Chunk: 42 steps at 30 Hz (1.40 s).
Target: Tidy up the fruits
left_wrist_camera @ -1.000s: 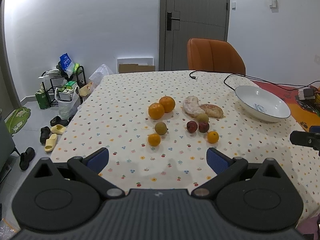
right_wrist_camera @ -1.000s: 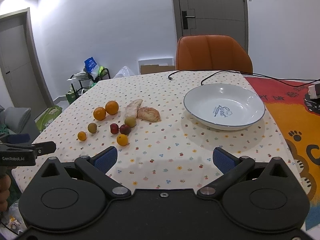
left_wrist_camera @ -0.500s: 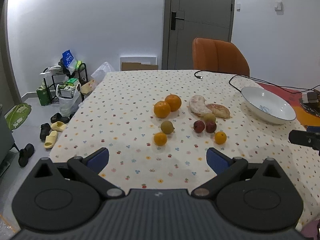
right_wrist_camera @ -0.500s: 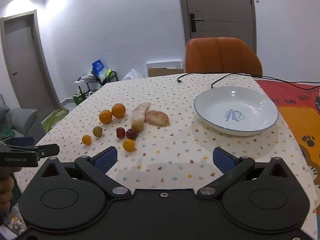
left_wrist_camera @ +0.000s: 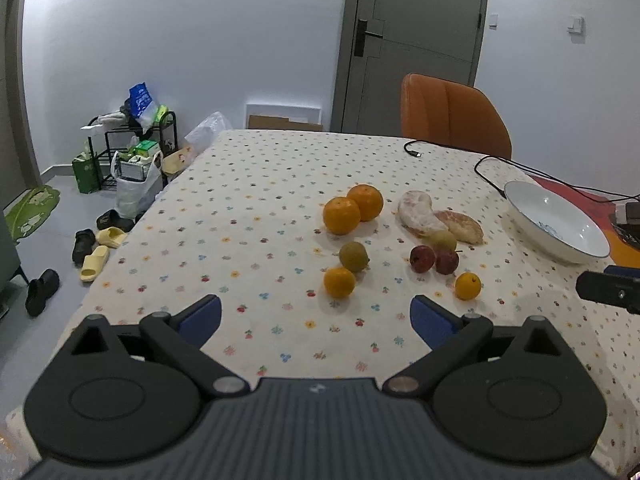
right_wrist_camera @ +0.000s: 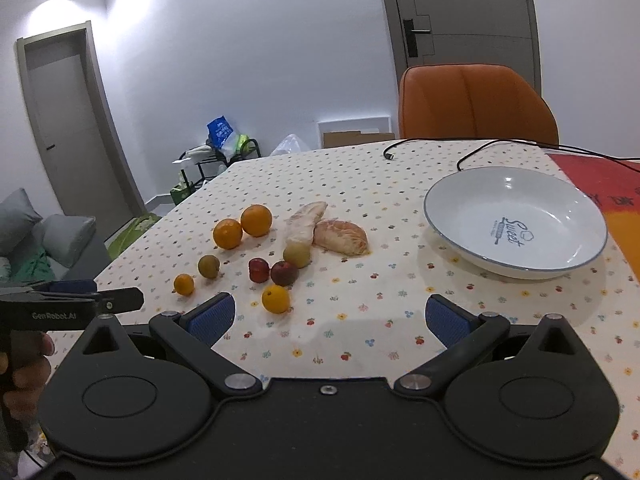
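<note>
While the left gripper [left_wrist_camera: 316,316] looks past its spread fingers at fruit [left_wrist_camera: 400,236] lying loose on the tablecloth [left_wrist_camera: 248,216] just ahead, only the right gripper [right_wrist_camera: 330,316] (also spread, holding nothing) shows the whole empty bowl [right_wrist_camera: 516,222] ahead to its right. That view also catches a hand [right_wrist_camera: 24,372] gripping the left tool. Beyond the table stand an orange chair [right_wrist_camera: 476,104] and a grey door [left_wrist_camera: 416,44].
</note>
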Tool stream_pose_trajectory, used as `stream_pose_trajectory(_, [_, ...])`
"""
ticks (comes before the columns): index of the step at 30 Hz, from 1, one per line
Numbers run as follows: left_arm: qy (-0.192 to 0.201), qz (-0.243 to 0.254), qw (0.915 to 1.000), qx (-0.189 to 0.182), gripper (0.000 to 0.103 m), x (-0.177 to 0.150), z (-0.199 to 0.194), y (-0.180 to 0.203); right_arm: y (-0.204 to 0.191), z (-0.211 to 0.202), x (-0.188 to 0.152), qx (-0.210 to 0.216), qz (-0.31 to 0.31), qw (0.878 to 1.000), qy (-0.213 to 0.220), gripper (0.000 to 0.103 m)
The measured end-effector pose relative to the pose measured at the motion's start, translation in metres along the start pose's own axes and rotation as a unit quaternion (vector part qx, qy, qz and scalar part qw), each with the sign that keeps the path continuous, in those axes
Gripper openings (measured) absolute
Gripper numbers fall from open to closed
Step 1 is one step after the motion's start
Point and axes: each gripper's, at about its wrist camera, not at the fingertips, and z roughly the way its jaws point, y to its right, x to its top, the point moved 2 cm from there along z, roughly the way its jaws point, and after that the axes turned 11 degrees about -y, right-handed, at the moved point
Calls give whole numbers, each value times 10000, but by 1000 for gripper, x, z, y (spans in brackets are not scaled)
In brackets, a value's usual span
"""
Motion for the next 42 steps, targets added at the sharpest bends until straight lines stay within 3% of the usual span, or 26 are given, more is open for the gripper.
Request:
stream_pose_trajectory(6, [93,94,9999,-12,100,4,11,6,4,12,4,72,30,10000,-7,103])
stream_pose_trajectory(12, [57,-15,10000,-62,89,10,24,5,7,25,7,196,72,9998,-40,103])
stream_pose_trajectory(17, [-23,-101,9999,-62,72,14,35,3,7,35,10,345,79,9993,-94,101])
stream_pose_trajectory(19, [-64,-139,9998,-83,65,15,39,3,7,39,12,400,96,9991,-119,96])
stream_pose_trajectory(29, [-235,-153,9995,-160,40,21,60,7,2,62,20,626,98,9976,-287,87])
stream_pose_trajectory(31, [-310,-185,9992,-194,24,21,65,7,0,67,21,635,82,9974,-315,86])
stream_pose_trajectory(32, [-306,-191,9992,-187,22,21,66,7,-1,70,23,639,77,9974,-339,85])
stream_pose_trajectory(42, [-250,-290,9992,-59,22,23,63,-9,-16,90,24,832,-48,9949,-576,67])
